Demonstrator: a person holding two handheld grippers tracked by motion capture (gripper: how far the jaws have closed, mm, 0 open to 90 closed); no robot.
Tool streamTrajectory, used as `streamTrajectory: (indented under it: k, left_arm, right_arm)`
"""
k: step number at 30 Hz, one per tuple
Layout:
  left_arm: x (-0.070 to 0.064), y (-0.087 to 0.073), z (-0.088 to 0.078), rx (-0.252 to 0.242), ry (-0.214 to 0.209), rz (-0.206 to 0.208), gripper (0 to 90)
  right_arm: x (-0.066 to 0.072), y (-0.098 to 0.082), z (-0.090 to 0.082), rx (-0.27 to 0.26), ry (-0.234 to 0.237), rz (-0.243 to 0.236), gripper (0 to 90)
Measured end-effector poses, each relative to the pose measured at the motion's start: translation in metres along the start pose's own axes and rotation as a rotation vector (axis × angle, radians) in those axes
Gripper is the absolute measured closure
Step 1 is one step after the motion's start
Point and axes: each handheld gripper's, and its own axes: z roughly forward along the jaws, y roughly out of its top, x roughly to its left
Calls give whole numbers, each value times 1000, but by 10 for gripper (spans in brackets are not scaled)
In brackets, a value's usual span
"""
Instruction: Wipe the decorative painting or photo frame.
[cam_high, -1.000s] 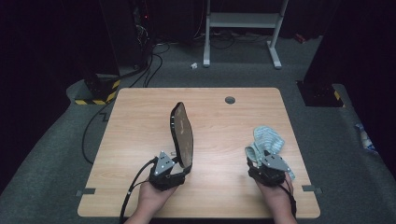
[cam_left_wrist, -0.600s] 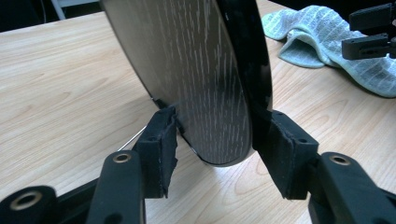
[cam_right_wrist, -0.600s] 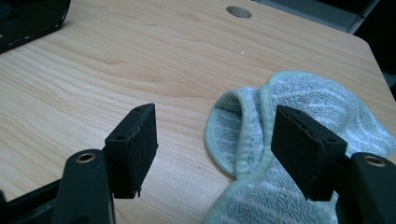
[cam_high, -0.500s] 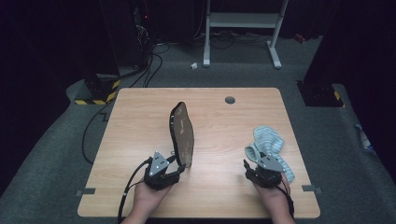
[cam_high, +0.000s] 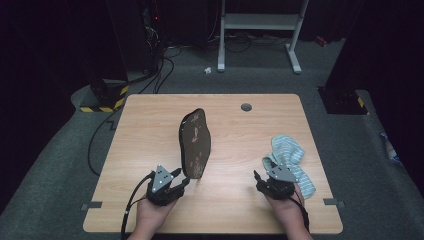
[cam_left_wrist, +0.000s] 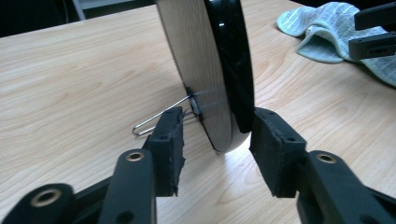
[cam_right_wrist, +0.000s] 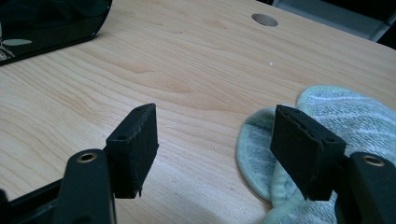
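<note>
From the high view, a dark oval plaque (cam_high: 194, 142) with pale speckled markings stands on edge near the middle of the wooden worktop (cam_high: 150, 125), its long axis running away from the person. The left tongs (cam_high: 181, 178) sit at its near end, held by the left hand (cam_high: 152, 215) at the worktop's near edge. To the right, a striped pale-green cloth (cam_high: 289, 160) lies crumpled near the right edge, and the right tongs (cam_high: 261, 178) rest just beside its near left part, with the right hand (cam_high: 287, 212) behind them.

In the left gripper view, the plaque (cam_left_wrist: 205, 70) rises upright between the two black jaws, showing a light wooden back and a glossy black rim. A thin wire stand (cam_left_wrist: 159, 119) sticks out from the back and touches the worktop. The left tongs (cam_left_wrist: 215, 140) have just been closing, with the plaque's lower edge between the pads; the right-hand pad looks touching the rim, while a gap remains at the other pad. The cloth (cam_left_wrist: 317, 28) lies farther off.

In the right gripper view, the right tongs (cam_right_wrist: 215, 140) stand wide open above bare wood, gripping nothing. The cloth (cam_right_wrist: 336, 116) lies under and beside the right-hand jaw. The plaque's dark face (cam_right_wrist: 46, 23) shows at the upper left.
</note>
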Motion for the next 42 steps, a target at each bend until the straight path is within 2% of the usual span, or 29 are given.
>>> streamTrajectory:
  k: [4,8,11,15,21,25,33,35,42]
  left_arm:
    - [1,0,-2,-3,-4,-7,595]
    - [-1,1,0,-17,-24,-19,558]
    - [-4,3,4,-18,-24,-15,551]
    - [-2,6,11,-22,-27,-41,558]
    - [2,5,15,-26,-31,-68,652]
    - [5,4,11,-29,-22,-61,721]
    - [23,-3,0,-33,-48,-126,770]
    - [27,-5,-4,-28,-45,-126,770]
    - [42,-8,-17,-31,1,-132,739]
  right_arm:
    - [2,1,2,0,6,1,317]
    - [4,1,3,4,9,-9,318]
    - [5,0,3,9,7,-5,320]
    - [8,-2,2,11,9,-15,321]
    - [12,-3,2,16,13,-19,325]
    - [14,-3,3,18,24,-24,328]
    - [21,1,3,8,52,-32,335]
    - [24,2,4,6,61,-36,335]
    - [37,11,6,-8,116,-28,334]
